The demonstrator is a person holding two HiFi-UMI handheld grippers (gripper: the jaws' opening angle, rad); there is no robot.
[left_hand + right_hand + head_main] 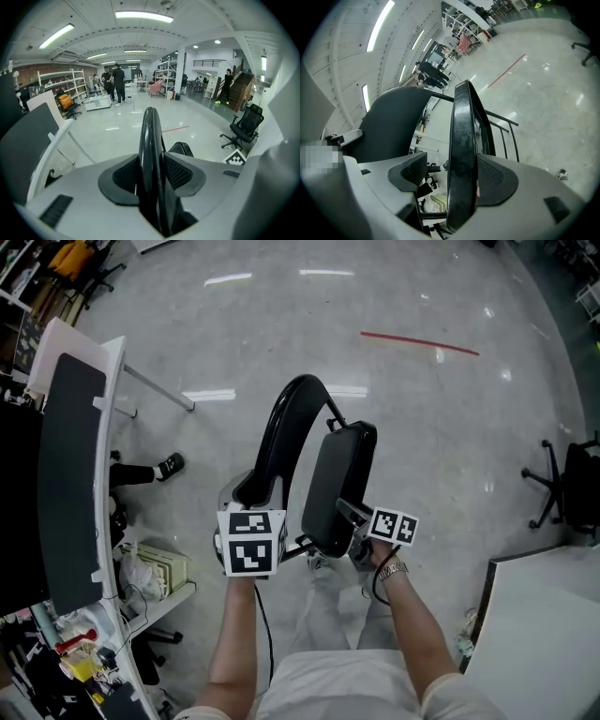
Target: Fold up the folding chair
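folding chair is seen on the floor near white desk, seat tipped up | backrest hoop is pinched by left gripper | seat edge is straddled by right gripper, jaws spread, one pad touching | judged rigid, fairly heavy, glossy tube slippery; best gripped at hoop and seat rim

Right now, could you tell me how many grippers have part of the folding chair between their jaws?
2. On the folding chair, the left gripper clamps the curved black frame; the right gripper straddles the padded seat, one pad clear of it.
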